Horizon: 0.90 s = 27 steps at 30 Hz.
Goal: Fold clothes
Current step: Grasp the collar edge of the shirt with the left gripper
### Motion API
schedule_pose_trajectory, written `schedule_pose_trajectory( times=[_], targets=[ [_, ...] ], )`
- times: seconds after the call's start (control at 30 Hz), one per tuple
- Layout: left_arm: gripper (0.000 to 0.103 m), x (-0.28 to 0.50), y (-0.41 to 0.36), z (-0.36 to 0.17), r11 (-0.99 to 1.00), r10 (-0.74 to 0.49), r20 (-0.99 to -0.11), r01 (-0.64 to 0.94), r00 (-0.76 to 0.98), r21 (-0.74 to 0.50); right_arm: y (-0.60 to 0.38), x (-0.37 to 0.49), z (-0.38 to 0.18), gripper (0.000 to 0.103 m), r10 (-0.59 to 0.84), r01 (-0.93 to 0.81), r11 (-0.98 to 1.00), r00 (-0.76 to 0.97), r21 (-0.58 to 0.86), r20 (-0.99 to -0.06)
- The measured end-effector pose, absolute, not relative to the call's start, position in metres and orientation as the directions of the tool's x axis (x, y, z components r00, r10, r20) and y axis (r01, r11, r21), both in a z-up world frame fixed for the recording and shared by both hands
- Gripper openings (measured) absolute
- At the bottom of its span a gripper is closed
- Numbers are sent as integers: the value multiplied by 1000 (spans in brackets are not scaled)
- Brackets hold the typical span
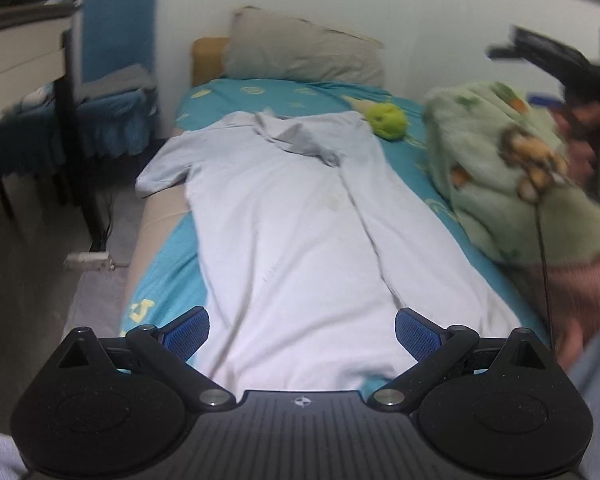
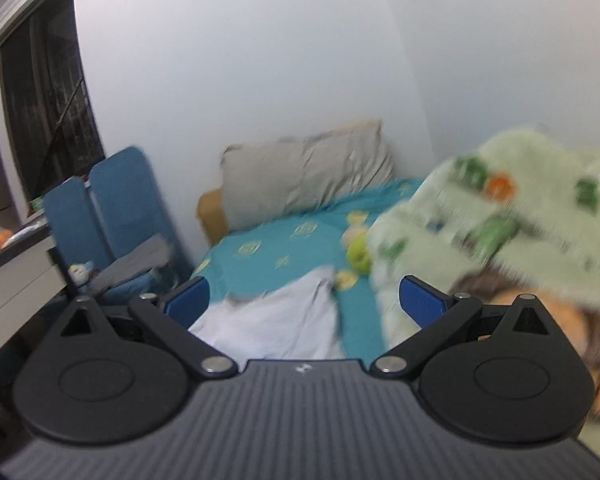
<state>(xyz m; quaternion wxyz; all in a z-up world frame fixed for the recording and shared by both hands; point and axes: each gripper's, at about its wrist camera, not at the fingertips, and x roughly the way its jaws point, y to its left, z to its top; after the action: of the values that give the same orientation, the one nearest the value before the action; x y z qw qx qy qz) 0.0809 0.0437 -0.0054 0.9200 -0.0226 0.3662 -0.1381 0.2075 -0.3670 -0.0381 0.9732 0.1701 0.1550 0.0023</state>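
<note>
Left wrist view: the left claw (image 1: 302, 334) is spread wide and empty above the shirt's hem. The shirt (image 1: 288, 232) lies flat along the bed (image 1: 168, 264), collar toward the pillow (image 1: 304, 50) at 12 o'clock. A green toy (image 1: 388, 120) sits at 1 o'clock, a green blanket (image 1: 512, 168) at 3 o'clock. The right claw (image 2: 304, 304) is also spread, empty, with the shirt below.
</note>
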Motion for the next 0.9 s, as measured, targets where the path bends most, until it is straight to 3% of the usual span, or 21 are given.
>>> schedule_pose_trajectory(
  times=[0.13,0.27,0.37,0.47,0.63,0.8,0.9],
  targets=[
    [101,155,69,6,962,-257,-644,129,721,-240,-331,195,-53,103,151,10,923,910,385,-386],
    [100,257,123,-22,852,-271,-648,-136,712,-506,-328,209,-71,103,153,40,911,891,410,-427],
    [99,316,176,-70,585,-291,-612,-370,735,-722,-326,220,-85,103,155,63,902,876,427,-456],
    [99,358,202,-116,449,-238,-614,-475,753,-757,-324,230,-99,103,158,86,892,860,443,-485],
    [97,414,217,-153,456,-167,-641,-518,749,-724,-321,248,-122,103,164,127,875,830,468,-532],
    [72,449,216,-160,545,-129,-694,-535,708,-646,-325,280,-141,103,206,157,840,794,519,-573],
    [41,455,212,-160,564,-89,-701,-544,708,-621,-323,288,-142,103,215,151,839,792,523,-572]
  ],
)
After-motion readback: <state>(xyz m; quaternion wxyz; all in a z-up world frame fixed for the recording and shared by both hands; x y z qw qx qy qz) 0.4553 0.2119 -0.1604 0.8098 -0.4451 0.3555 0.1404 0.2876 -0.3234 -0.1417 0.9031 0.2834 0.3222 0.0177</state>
